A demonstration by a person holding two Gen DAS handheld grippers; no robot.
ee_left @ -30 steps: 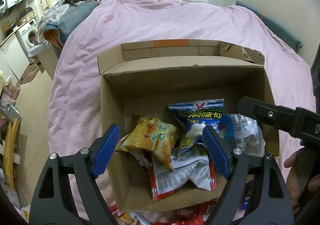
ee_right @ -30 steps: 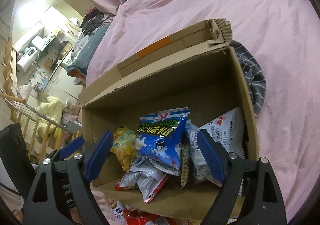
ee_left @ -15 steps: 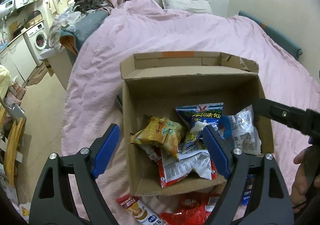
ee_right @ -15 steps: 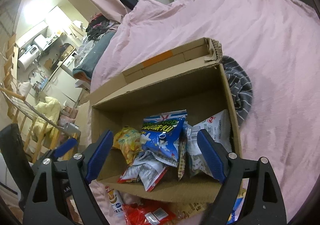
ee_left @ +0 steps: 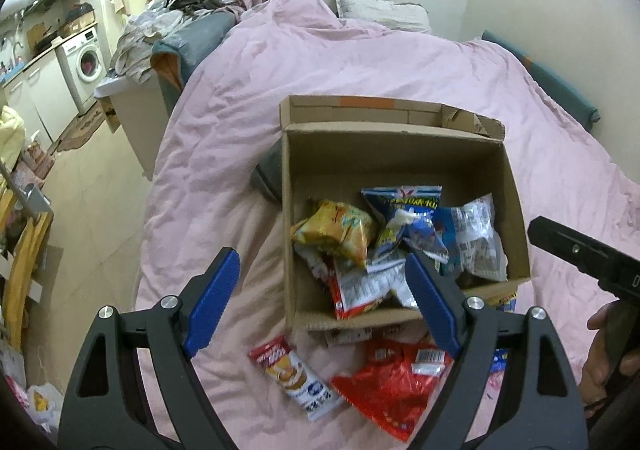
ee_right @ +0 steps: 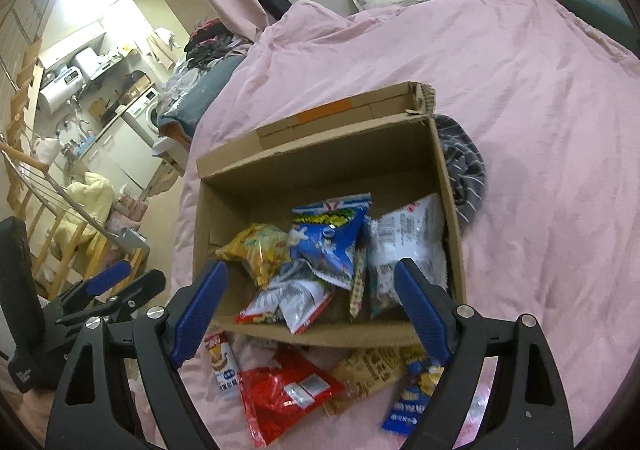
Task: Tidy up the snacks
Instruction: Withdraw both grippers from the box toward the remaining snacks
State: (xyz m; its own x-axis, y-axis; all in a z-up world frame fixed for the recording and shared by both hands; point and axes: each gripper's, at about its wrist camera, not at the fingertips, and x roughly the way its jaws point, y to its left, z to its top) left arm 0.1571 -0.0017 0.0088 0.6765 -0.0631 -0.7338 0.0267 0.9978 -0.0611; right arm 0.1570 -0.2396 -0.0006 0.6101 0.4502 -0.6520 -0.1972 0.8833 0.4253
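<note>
Both tools stand wide apart at the jaws and hold nothing: the left tool [ee_left: 320, 306] hangs over the near left corner of the cardboard box [ee_left: 516, 209], the right tool [ee_right: 312, 310] over its near wall. The box sits on the pink bed cover [ee_left: 360, 61] and already contains several packets, among them a yellow bag [ee_left: 336, 230] and a blue bag [ee_left: 404, 217] leaning together.

Packets not yet stowed lie on the cover just in front of the box: a red bag [ee_left: 392, 382], a white-and-red packet [ee_left: 292, 374] beside it, a tan wrapper [ee_right: 364, 370] and a small blue packet [ee_right: 412, 402].

Recommended procedure, judged from this layout:
- Select one loose packet per tool; the white-and-red packet suits the left tool, the small blue packet the right.
- Lower the tool with one pad on each side of the packet, and grip across its narrow width.
- Close gently; film bags crush and slip.
- Avoid pinching the soft cover together with the packet.
- Lift clear of the near box wall before release.
</note>
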